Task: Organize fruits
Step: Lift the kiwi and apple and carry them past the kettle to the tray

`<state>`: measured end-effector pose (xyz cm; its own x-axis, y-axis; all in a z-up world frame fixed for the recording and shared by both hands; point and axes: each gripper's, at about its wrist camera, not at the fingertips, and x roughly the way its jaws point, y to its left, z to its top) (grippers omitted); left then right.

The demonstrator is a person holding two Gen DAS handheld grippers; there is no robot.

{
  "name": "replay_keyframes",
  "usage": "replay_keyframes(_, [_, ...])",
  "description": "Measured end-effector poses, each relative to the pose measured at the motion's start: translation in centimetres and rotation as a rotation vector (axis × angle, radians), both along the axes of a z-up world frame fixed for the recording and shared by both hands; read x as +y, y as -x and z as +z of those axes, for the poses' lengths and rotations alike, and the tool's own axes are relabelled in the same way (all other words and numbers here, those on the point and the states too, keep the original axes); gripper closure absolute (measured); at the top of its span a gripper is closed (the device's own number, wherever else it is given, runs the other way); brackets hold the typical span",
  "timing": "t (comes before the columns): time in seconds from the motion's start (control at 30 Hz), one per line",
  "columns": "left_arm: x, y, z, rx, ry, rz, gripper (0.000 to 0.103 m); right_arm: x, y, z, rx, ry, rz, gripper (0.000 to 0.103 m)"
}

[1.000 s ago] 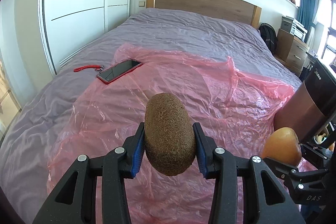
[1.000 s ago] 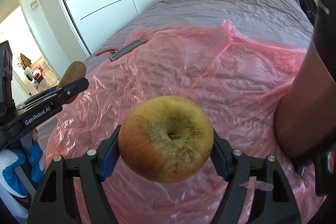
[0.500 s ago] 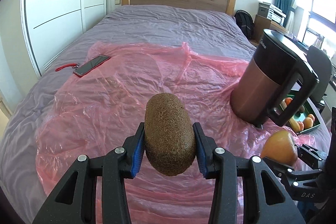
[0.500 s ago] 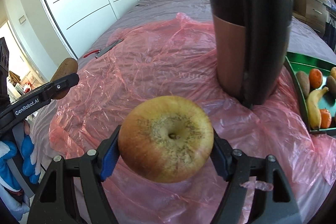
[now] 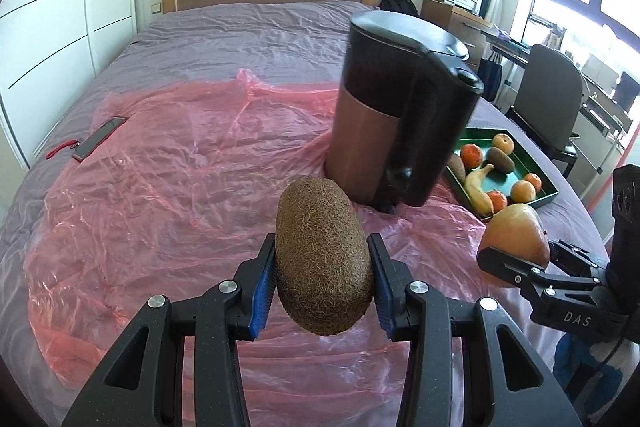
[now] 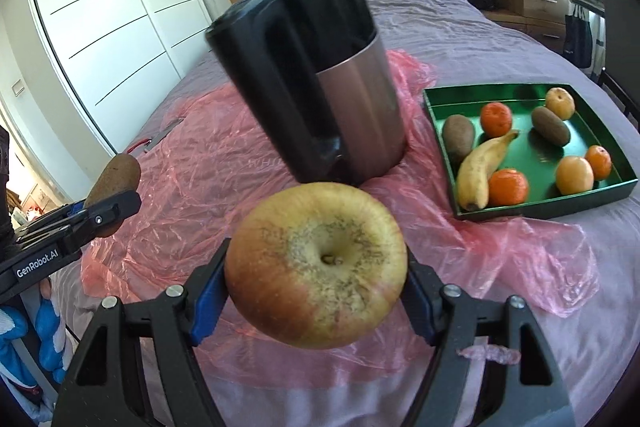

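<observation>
My left gripper (image 5: 322, 269) is shut on a brown fuzzy kiwi (image 5: 323, 255), held above the pink plastic sheet. My right gripper (image 6: 316, 277) is shut on a yellow-red apple (image 6: 316, 271), also in the air. The green tray (image 6: 436, 111) lies on the bed to the right and holds a banana (image 6: 482, 169), kiwis, oranges and yellow fruits. In the left wrist view the tray (image 5: 550, 193) is at right behind the kettle, and the apple (image 5: 514, 233) shows at right. In the right wrist view the kiwi (image 6: 114, 175) shows at left.
A tall black and copper kettle (image 5: 396, 123) stands on the pink plastic sheet (image 5: 160, 167) between the grippers and the tray. A phone with a red strap (image 5: 98, 143) lies at the sheet's left edge. A chair and desk stand right of the bed.
Both grippers have swung to the right with their fruits. The kettle and the green tray have come fully into both views; the phone has slid toward the left.
</observation>
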<state>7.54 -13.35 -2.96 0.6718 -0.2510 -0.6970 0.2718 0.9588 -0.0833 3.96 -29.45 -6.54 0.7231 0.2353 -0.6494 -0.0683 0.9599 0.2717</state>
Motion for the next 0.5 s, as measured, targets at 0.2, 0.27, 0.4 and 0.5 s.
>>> replay_keyframes(0.2, [-5.0, 0.6, 1.0, -0.006, 0.005, -0.102, 0.065, -5.9, 1.0, 1.2, -0.032, 0.004, -0.091, 0.005])
replay_keyframes(0.27, [-7.0, 0.8, 1.2, -0.01, -0.006, -0.143, 0.065, -8.0, 1.1, 1.7, -0.045, 0.009, -0.122, 0.005])
replay_keyframes(0.4, [-10.6, 0.8, 1.6, -0.016, -0.012, -0.213, 0.065, -11.8, 1.0, 2.7, -0.07, 0.024, -0.179, 0.005])
replay_keyframes(0.5, [-13.5, 0.0, 1.8, 0.013, 0.015, -0.263, 0.065, -14.4, 0.5, 3.2, -0.085, 0.042, -0.22, 0.005])
